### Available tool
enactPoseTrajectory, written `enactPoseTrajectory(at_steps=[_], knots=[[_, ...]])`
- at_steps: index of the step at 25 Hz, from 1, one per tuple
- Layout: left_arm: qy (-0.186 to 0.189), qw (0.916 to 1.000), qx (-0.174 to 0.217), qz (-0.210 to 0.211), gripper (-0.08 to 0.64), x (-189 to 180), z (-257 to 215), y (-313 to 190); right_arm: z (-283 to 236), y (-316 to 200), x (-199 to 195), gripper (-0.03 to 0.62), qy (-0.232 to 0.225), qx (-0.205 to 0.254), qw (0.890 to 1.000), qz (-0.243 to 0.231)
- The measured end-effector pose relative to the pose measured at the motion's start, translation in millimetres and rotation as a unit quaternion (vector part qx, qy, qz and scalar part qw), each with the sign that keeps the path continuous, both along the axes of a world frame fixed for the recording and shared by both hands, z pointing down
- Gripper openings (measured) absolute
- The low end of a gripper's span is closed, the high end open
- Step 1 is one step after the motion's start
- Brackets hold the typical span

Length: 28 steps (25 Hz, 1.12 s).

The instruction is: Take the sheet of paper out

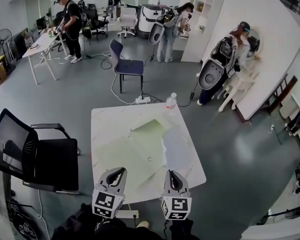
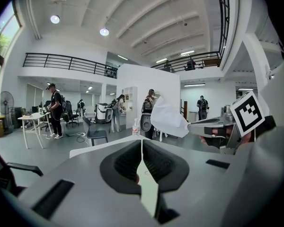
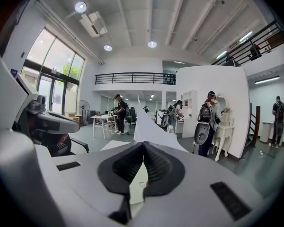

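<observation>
Near edge of sheet of paper hidden inside left claw; clear sleeve edge likewise swallowed by right claw. Overlap line between two hard to trace. Black chair cut off at left edge. Bottle label at far table edge too small to read.

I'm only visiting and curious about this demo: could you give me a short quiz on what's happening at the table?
1. True or false: the right claw is shut on the white sheet of paper.
2. What stands at the table's far edge? A) bottle B) mug C) lamp
3. Fill in: the left claw pinches the pale ___ folder.
Key: 1 true; 2 A; 3 green.
</observation>
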<state>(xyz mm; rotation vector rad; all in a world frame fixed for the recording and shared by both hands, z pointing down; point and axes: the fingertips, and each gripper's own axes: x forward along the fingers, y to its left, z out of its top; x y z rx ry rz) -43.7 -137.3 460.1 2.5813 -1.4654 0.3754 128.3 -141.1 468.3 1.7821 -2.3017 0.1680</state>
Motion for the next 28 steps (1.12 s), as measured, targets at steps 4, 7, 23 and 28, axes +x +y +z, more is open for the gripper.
enactPoseTrajectory(at_steps=[4, 7, 23, 28], knots=[[-0.003, 1.0, 0.006, 0.0, 0.029, 10, -2, 30, 1, 34, 11, 0.018, 0.001, 0.004, 1.0, -0.003], [-0.003, 0.9999, 0.011, -0.004, 0.029, 17, -5, 47, 0, 56, 17, 0.018, 0.0, 0.007, 1.0, -0.008], [-0.013, 0.9995, 0.028, -0.005, 0.029, 43, -14, 78, 2, 93, 33, 0.02, 0.004, 0.013, 1.0, -0.021], [-0.016, 0.9995, 0.028, -0.005, 0.029, 43, -13, 72, 4, 87, 33, 0.019, 0.001, 0.013, 1.0, -0.022]])
